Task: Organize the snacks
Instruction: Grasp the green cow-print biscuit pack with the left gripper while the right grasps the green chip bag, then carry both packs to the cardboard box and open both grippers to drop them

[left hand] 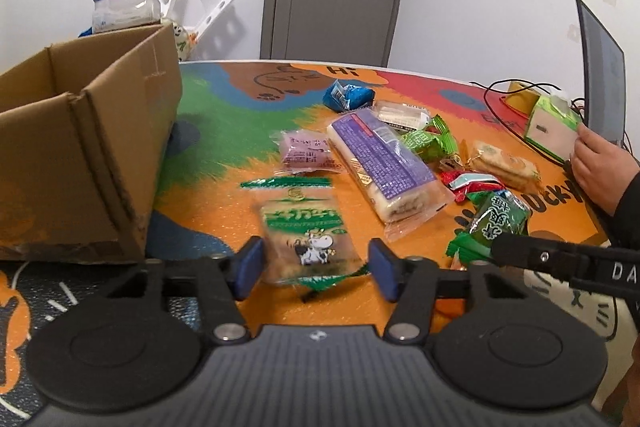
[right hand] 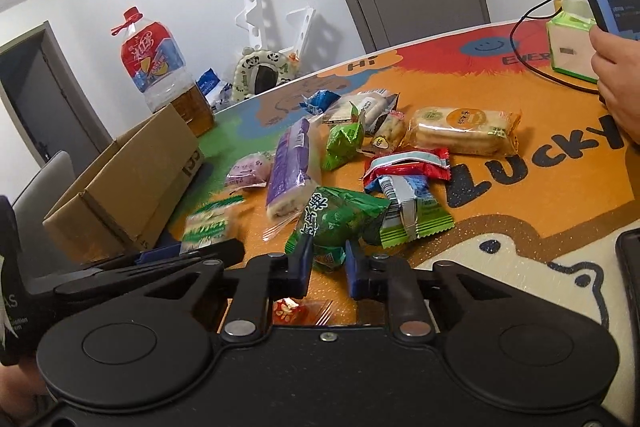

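Left wrist view: the left gripper (left hand: 316, 269) stands with its jaws spread on either side of a cow-print snack packet (left hand: 306, 233), which lies flat on the colourful surface (left hand: 224, 195) just right of the open cardboard box (left hand: 80, 163). The blue pads (left hand: 250, 267) flank the packet without pressing it, a stance suited to closing on it and lifting it toward the box. Farther from the box lie a long purple-wrapped roll (left hand: 384, 163), a small pink packet (left hand: 306, 151) and a loose heap of other snacks. A bare hand (left hand: 600, 163) rests on the surface at the far right, well apart from the box.

Right wrist view: the right gripper (right hand: 328, 263) is clenched around the lower end of a green snack bag (right hand: 340, 217), its jaws drawn close on the crinkled wrapper; whether the bag is lifted off the surface is hard to tell from this angle. The cardboard box sits to the left, its top open, apparently the intended destination. Beyond the green bag, away from the box, are a red wrapper (right hand: 408, 163) and a packet of biscuits (right hand: 464, 131).
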### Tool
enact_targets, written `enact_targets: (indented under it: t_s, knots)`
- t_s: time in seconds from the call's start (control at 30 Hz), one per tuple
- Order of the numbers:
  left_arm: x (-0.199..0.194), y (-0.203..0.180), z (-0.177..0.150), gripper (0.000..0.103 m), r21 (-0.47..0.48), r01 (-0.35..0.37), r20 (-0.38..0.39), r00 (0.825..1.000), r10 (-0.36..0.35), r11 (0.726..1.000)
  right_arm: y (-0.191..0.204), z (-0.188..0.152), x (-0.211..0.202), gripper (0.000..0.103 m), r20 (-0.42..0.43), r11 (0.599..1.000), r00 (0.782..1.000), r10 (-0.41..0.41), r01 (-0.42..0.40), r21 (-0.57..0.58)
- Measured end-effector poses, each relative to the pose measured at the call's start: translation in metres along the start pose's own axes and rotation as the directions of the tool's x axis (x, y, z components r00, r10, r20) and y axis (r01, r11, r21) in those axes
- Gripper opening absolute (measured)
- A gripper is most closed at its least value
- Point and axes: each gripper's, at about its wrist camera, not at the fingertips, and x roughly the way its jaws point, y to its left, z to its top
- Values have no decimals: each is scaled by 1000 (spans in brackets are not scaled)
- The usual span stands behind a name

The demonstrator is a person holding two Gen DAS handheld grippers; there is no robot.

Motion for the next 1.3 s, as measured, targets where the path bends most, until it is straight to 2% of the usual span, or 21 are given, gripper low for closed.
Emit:
enact_targets:
  t_s: [0.03, 0.07, 0.17, 0.37, 0.63, 1.13, 1.3]
  knots:
    - [-2, 2, -1, 51, -4, 5, 4, 1000, -5, 1000, 0, -1, -1, 19, 1, 1000, 1000, 0, 0, 2]
    - [-5, 4, -3, 43, -11, 6, 13, 1000, -6, 1000, 1, -2, -1, 19, 1, 1000, 1000, 1, -1, 4]
    - [-13, 11, -4, 41, -33, 21, 17, 1000, -21, 999, 5, -3, -3, 19, 4, 1000, 1000, 1, -1, 3]
    - [-24, 21, -10, 39, -61, 37, 25, 999, -35, 997, 17, -1, -11, 18, 33, 1000, 999, 13, -12, -21]
    - [-49, 27, -5, 39, -57, 48, 86, 995, -43, 997, 30, 3, -14, 18, 52, 999, 998, 30, -28, -35]
    - [-105, 44, 37, 39, -23, 25, 237, 971, -19, 999, 75, 33, -13, 18, 122, 988, 983, 138, -128, -90]
    - [-122, 63, 51, 39, -51, -7, 283, 959, 21, 999, 98, 42, -10, 18, 133, 978, 973, 187, -171, -123]
